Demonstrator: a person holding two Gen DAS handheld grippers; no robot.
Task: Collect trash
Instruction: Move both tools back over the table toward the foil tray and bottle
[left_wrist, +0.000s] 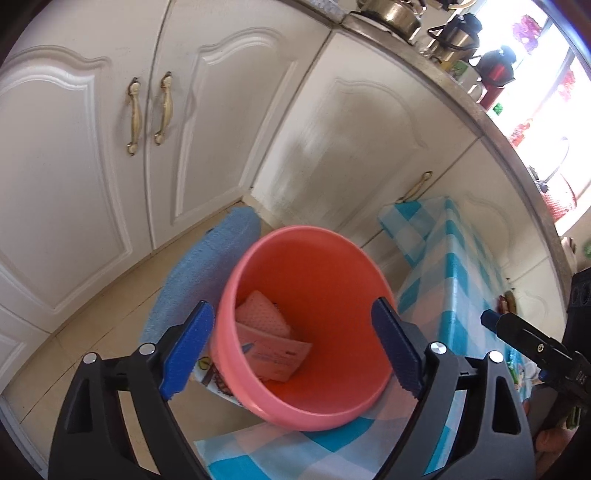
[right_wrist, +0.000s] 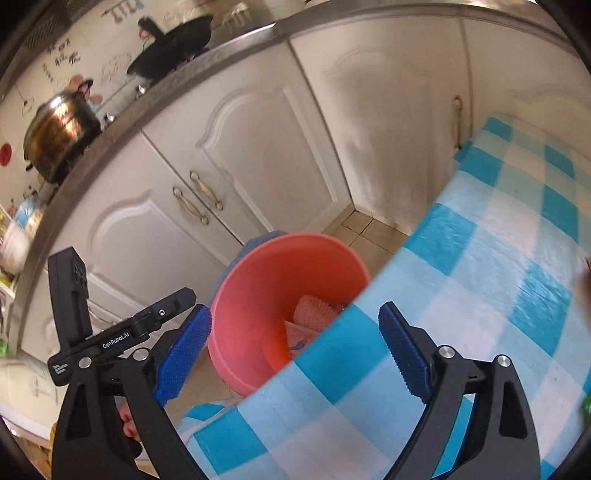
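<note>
A pink bin stands on the floor beside the table with the blue-and-white checked cloth. Inside it lie a pink dimpled sponge and a pale printed paper packet. My left gripper hangs over the bin's mouth, jaws wide open, nothing between the blue pads. In the right wrist view the bin shows past the table edge, with the sponge inside. My right gripper is open and empty above the table's corner. The left gripper's body shows at its left.
White cabinet doors with brass handles run behind the bin, under a counter bearing pots and flasks. A blue mat lies on the tiled floor next to the bin. The right gripper's finger juts in at the left view's right edge.
</note>
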